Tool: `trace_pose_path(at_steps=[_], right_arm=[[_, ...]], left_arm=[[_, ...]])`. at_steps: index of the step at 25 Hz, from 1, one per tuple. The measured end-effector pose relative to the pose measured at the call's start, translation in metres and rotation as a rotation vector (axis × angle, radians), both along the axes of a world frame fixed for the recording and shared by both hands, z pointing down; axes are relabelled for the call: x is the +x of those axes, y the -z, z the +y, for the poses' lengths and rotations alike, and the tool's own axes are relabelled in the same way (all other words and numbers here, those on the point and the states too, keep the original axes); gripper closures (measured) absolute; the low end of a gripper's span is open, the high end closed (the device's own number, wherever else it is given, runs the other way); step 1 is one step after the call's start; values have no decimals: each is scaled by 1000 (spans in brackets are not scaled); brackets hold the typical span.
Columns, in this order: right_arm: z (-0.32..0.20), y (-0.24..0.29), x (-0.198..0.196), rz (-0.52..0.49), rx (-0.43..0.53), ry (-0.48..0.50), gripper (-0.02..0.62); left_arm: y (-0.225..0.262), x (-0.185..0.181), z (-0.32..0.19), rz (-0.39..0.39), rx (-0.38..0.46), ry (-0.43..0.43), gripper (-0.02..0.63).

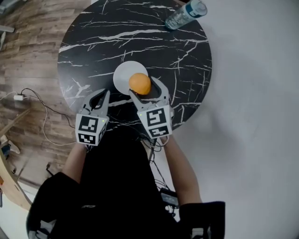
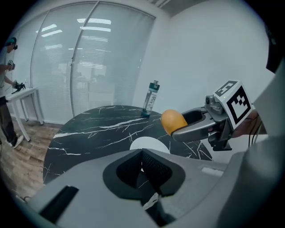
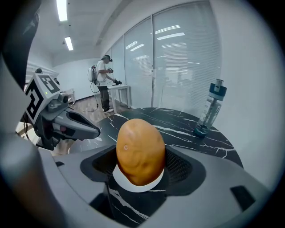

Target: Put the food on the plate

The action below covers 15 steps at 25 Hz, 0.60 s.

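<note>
An orange-brown potato-like food (image 1: 139,83) is clamped between the jaws of my right gripper (image 1: 145,90). It hangs just over the near right edge of a small white plate (image 1: 122,74) on the round black marble table (image 1: 93,37). The right gripper view shows the food (image 3: 140,151) upright in the jaws with the plate (image 3: 133,186) showing beneath it. My left gripper (image 1: 102,97) hovers left of the plate near the table's front edge, shut and holding nothing. In the left gripper view the food (image 2: 173,121) hangs above the plate (image 2: 149,143).
A clear water bottle with a blue cap (image 1: 186,14) stands at the table's far right edge. Wooden floor with a white cable (image 1: 42,112) lies to the left. A person (image 3: 103,84) stands far off by a white desk.
</note>
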State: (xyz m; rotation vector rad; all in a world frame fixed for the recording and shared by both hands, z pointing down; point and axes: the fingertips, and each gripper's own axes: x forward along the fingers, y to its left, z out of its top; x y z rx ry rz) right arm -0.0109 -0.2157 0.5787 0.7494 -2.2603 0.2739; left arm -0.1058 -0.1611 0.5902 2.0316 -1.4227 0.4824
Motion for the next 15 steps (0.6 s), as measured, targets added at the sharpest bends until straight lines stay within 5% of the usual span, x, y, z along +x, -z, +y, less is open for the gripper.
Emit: trace_pose_path(at_steps=[7, 15], right_arm=[[-2, -24, -3, -15, -100, -87, 267], [-5, -50, -1, -61, -226, -295, 267]], left_arm=[[-19, -6, -12, 3, -55, -31, 606], [-36, -14, -35, -10, -86, -105, 606]])
